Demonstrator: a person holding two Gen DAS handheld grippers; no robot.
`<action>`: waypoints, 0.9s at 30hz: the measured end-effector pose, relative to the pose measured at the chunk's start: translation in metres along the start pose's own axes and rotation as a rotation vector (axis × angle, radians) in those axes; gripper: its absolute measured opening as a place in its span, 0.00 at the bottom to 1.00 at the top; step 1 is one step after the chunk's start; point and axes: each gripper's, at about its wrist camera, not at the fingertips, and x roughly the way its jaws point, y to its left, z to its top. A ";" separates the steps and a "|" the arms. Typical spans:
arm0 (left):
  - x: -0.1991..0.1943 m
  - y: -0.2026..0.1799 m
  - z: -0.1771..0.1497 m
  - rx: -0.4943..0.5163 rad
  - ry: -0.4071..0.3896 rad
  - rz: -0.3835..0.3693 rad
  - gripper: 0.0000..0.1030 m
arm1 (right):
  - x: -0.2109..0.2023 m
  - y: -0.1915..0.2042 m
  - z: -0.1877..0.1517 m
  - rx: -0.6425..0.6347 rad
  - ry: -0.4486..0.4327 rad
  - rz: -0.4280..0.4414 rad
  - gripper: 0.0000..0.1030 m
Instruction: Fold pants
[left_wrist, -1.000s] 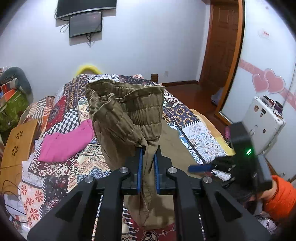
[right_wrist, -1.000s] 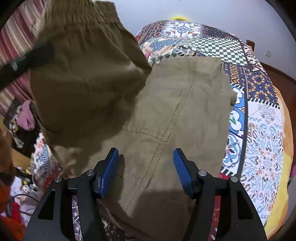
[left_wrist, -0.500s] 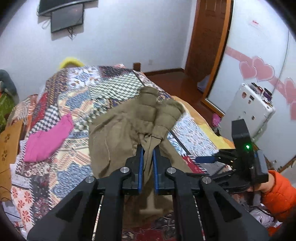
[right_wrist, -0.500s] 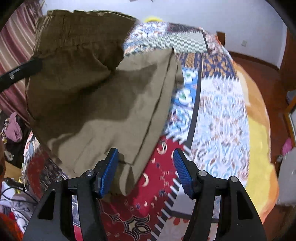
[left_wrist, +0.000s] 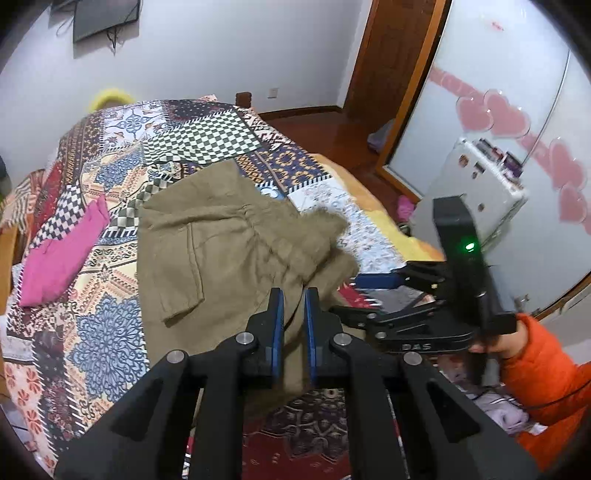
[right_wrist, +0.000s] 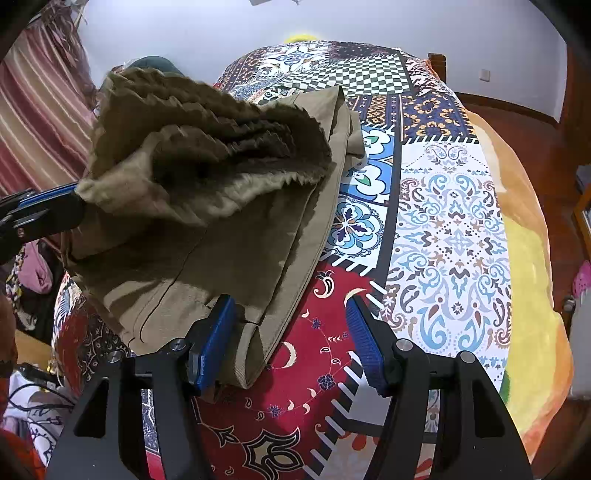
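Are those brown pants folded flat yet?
Only partly. The pants lie doubled on the bed, but the left gripper holds the waistband bunched above them.

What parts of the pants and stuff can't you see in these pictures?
- Left wrist view: the left claw covers the cloth it pinches; the near hem of the pants lies behind its black arms.
- Right wrist view: the lifted waistband hides the pants and the quilt beneath it.
- Right wrist view: the picture's left edge cuts off the left claw.
- Left wrist view: the right claw is blurred and partly behind the pants.
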 end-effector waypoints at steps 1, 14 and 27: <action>-0.003 -0.002 0.001 0.007 -0.011 0.006 0.09 | -0.001 0.000 0.000 -0.001 -0.001 -0.003 0.57; 0.008 0.048 0.001 -0.056 -0.005 0.145 0.53 | -0.046 -0.014 0.015 0.002 -0.118 -0.097 0.57; 0.037 0.067 -0.032 -0.108 0.102 0.100 0.53 | -0.041 0.025 0.043 -0.053 -0.163 -0.028 0.57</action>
